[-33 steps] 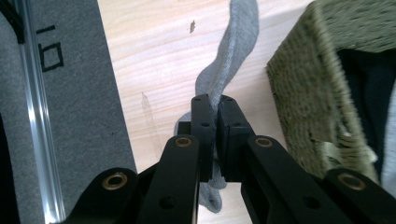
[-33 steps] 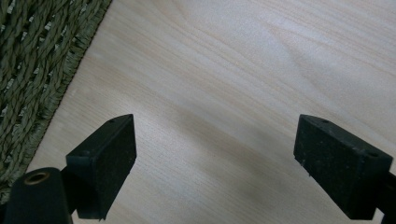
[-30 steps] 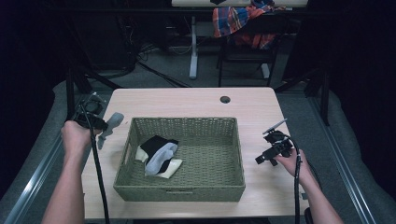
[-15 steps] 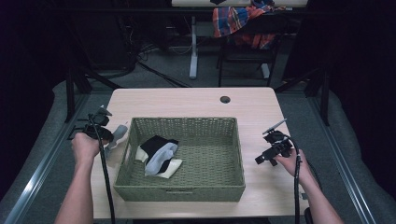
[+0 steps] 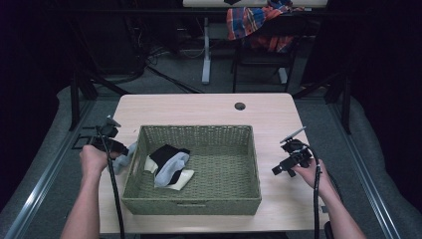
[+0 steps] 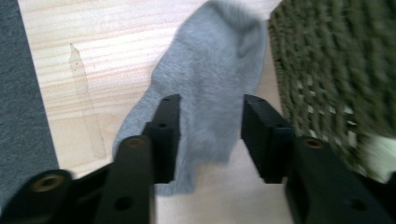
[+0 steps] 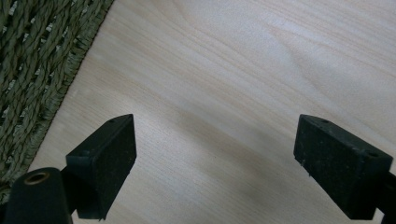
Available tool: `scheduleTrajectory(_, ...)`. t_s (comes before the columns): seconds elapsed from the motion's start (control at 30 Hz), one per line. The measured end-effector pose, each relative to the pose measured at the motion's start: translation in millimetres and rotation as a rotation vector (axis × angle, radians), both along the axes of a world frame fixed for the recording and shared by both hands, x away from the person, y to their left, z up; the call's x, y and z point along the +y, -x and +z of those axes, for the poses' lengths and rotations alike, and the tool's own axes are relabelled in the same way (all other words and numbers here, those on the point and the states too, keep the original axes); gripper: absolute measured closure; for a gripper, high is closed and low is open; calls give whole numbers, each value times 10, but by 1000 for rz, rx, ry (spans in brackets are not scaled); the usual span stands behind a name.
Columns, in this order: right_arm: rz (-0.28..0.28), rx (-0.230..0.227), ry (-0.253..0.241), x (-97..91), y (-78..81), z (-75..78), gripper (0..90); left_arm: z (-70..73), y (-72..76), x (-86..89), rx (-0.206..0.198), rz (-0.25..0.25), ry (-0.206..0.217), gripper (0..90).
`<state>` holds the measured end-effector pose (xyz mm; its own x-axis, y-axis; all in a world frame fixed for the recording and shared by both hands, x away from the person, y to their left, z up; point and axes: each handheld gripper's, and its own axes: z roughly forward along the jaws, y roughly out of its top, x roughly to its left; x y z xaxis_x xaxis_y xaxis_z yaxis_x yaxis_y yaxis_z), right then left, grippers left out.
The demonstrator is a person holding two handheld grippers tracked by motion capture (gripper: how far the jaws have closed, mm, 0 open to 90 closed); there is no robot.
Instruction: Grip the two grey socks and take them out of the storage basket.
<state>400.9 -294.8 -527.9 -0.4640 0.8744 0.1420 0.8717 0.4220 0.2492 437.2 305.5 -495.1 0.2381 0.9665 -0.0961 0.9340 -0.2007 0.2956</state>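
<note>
a grey sock [image 6: 210, 88] lies flat on the table [image 5: 199, 107], just beside the left outer wall of the woven basket [image 5: 251, 164], and the left gripper [image 6: 210, 135] sits right over it. in the left gripper view the two black jaws stand apart with the sock's middle running up between them; its cloth brushes the inner face of the jaw on the left of that view, while a sliver of space shows at the other jaw (so the jaws are spread around the sock, not pinching it). the sock's far end reaches past the jaw tips toward the basket's corner. in the high view the same sock [image 5: 125, 155] pokes out between the person's left hand [image 5: 92, 160] and the basket wall.

the right gripper [image 7: 215, 154] is held over bare wood to the right of the basket, well apart from the sock. its jaws are spread wide with nothing between them, and the basket's edge shows at the left of the right gripper view. in the high view the right hand [image 5: 309, 173] holds it near the table's right side.

counted: one basket, two grippers, one grey sock outside the basket. inside the basket lies a small heap of clothes [image 5: 169, 167] in black, pale grey and cream; how many pieces it holds cannot be told.
</note>
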Motion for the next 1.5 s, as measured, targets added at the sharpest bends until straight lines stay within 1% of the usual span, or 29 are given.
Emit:
scheduleTrajectory(0.03,-2,1,-4,-3,0,2,127,78,22,4,-20,0,6,462)
scheduleTrajectory(0.07,-27,-17,-14,7,12,-14,127,144,38,8,-30,-5,11,436)
scheduleTrajectory(0.1,-27,-16,-14,5,14,-9,127,144,38,8,-30,-5,11,417)
scheduleTrajectory(0.17,-9,-2,-9,-4,6,11,127,271,65,9,-50,-12,9,359)
scheduleTrajectory(0.2,-9,-3,-9,-3,8,12,127,271,65,9,-50,-12,9,323)
scheduleTrajectory(0.23,-7,-3,-1,-3,8,13,127,367,86,0,-63,-19,9,282)
scheduleTrajectory(0.27,-8,-5,-4,-1,9,11,127,367,86,0,-63,-19,9,255)
scheduleTrajectory(0.3,-8,-6,-3,-1,9,11,127,451,103,-20,-79,-29,7,227)
scheduleTrajectory(0.37,-7,-2,-9,-4,8,14,127,493,111,-37,-89,-33,4,206)
scheduleTrajectory(0.4,-12,-6,-11,-4,8,10,127,580,124,-80,-105,-48,1,160)
scheduleTrajectory(0.47,-12,-10,-9,-7,7,7,127,611,130,-103,-113,-53,-4,149)
scheduleTrajectory(0.5,-28,-21,-20,-2,14,-5,126,694,143,-174,-131,-76,-9,139)
scheduleTrajectory(0.57,-8,-4,-6,-14,2,10,126,735,150,-214,-137,-87,-12,118)
scheduleTrajectory(0.7,-17,-9,-6,-18,3,17,126,912,194,-437,-183,-148,-26,85)
scheduleTrajectory(0.73,-17,-9,-6,-18,3,17,126,912,194,-437,-183,-148,-26,84)
scheduleTrajectory(0.77,-19,-12,-9,-20,7,20,126,975,215,-538,-197,-182,-31,77)
scheduleTrajectory(0.8,-19,-12,-9,-20,7,20,126,975,215,-538,-197,-182,-31,69)
scheduleTrajectory(0.83,-19,-11,-9,-21,8,19,126,1020,235,-626,-208,-207,-38,67)
scheduleTrajectory(0.87,-19,-11,-9,-21,8,19,126,1020,235,-626,-208,-207,-38,61)
scheduleTrajectory(0.9,-13,-8,-11,-22,4,21,125,1051,250,-707,-219,-224,-35,52)
scheduleTrajectory(1.0,-16,-8,-8,-18,2,16,125,1073,260,-772,-224,-242,-38,45)
scheduleTrajectory(1.1,-16,-6,-20,-23,2,13,125,1093,278,-930,-234,-282,-35,15)
scheduleTrajectory(1.13,-16,-6,-20,-23,2,13,125,1093,278,-930,-234,-282,-35,2)
scheduleTrajectory(1.23,-35,-21,-29,-18,9,-1,127,1095,287,-1031,-238,-304,-32,1)
scheduleTrajectory(1.27,-35,-21,-29,-18,9,-1,127,1094,288,-1053,-239,-310,-33,1)
scheduleTrajectory(1.3,-15,-6,-22,-22,1,13,125,1080,292,-1124,-237,-328,-33,1)
scheduleTrajectory(1.4,-13,-5,-16,-24,1,12,124,1058,295,-1180,-229,-345,-36,1)
scheduleTrajectory(1.43,-32,-19,-35,-16,10,-2,124,1044,294,-1206,-224,-353,-35,1)
scheduleTrajectory(1.5,-14,-7,-24,-25,2,12,124,1011,293,-1256,-215,-366,-34,1)
